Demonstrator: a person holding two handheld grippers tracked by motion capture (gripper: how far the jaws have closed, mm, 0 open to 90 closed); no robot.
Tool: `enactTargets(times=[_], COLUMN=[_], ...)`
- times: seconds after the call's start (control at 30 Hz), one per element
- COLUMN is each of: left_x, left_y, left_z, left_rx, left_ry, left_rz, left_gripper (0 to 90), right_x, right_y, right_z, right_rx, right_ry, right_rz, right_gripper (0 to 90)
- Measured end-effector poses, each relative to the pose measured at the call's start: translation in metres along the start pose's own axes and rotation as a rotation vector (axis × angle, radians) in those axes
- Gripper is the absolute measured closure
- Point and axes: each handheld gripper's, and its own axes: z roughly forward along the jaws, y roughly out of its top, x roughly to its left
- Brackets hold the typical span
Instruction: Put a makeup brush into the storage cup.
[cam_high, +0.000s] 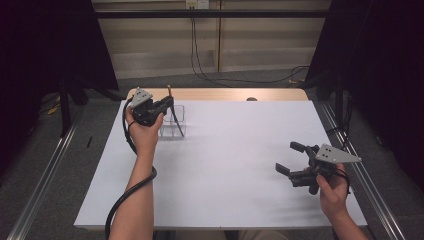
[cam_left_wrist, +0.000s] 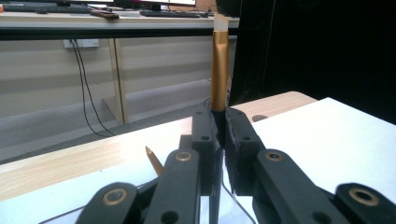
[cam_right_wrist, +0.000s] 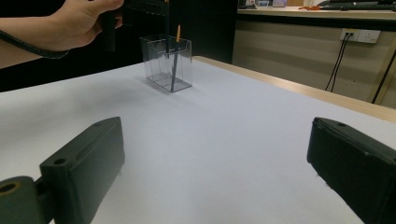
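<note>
My left gripper (cam_high: 167, 104) is at the far left of the table, over a clear plastic holder (cam_high: 172, 124). It is shut on a gold-brown pen (cam_left_wrist: 219, 65) with a pale top end, held upright between the jaws of the left gripper (cam_left_wrist: 220, 126). A dark pencil (cam_right_wrist: 174, 60) with an orange tip leans inside the clear holder (cam_right_wrist: 167, 63); its tip (cam_left_wrist: 153, 160) shows just below my left jaws. My right gripper (cam_high: 288, 157) hovers low at the near right, open, with nothing between its jaws. Its two black fingers (cam_right_wrist: 88, 158) stand wide apart over bare tabletop.
The white table top (cam_high: 225, 160) has a wooden strip (cam_high: 220, 94) along its far edge. Metal rails (cam_high: 40, 185) run along the floor on both sides. Cables hang by the back wall (cam_high: 195, 55). A hand (cam_right_wrist: 70, 23) holds the left gripper.
</note>
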Motion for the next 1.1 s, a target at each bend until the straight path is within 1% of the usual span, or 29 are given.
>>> enactTargets(times=[0.3,0.47,0.6,0.67,0.73,0.77,0.8,0.87,0.9,0.93,0.97,1.0,1.03,1.1], left_x=[0.0,0.0,-0.001,-0.001,0.0,0.0,0.0,0.001,0.001,0.001,0.002,0.002,0.002,0.001], left_y=[-0.006,-0.008,-0.01,-0.01,-0.011,-0.012,-0.012,-0.013,-0.013,-0.013,-0.013,-0.013,-0.013,-0.013], left_z=[0.003,0.005,0.004,0.004,0.003,0.003,0.003,0.002,0.001,0.001,0.0,0.0,-0.001,-0.002], left_rx=[0.008,0.008,0.014,0.012,0.016,0.014,0.014,0.008,0.007,0.002,-0.008,-0.015,-0.017,-0.022], left_ry=[0.001,0.0,-0.002,-0.003,-0.001,0.0,-0.003,-0.014,-0.017,-0.017,-0.023,-0.03,-0.03,-0.038], left_rz=[-0.006,-0.016,-0.009,-0.021,-0.016,-0.021,-0.019,-0.031,-0.036,-0.04,-0.055,-0.062,-0.057,-0.064], left_gripper=[83.5,83.4,83.4,83.4,83.4,83.3,83.2,82.4,79.9,75.3,70.3,62.2,58.7,47.2], right_x=[0.0,0.0,-0.001,-0.001,0.0,0.0,0.0,0.0,0.0,0.0,0.0,0.0,0.0,0.0], right_y=[0.0,0.0,0.0,0.0,0.0,0.0,0.0,0.0,0.0,0.0,0.0,0.0,0.0,0.0], right_z=[-0.001,-0.001,-0.001,-0.001,-0.001,-0.001,-0.001,-0.001,-0.001,-0.001,-0.001,-0.001,0.0,-0.001], right_rx=[-0.001,0.002,-0.001,0.001,0.002,0.002,0.003,0.002,0.002,0.003,0.004,0.002,0.001,0.0], right_ry=[-0.003,-0.002,-0.005,-0.002,-0.003,-0.002,-0.003,-0.001,-0.002,0.0,0.001,-0.002,-0.001,-0.002], right_rz=[-0.002,0.001,-0.001,0.0,-0.002,-0.004,-0.003,-0.002,-0.003,-0.002,-0.002,-0.004,-0.005,-0.005], right_gripper=[3.5,3.5,3.5,3.5,3.5,3.5,3.5,3.5,3.5,3.5,3.5,3.5,3.5,3.5])
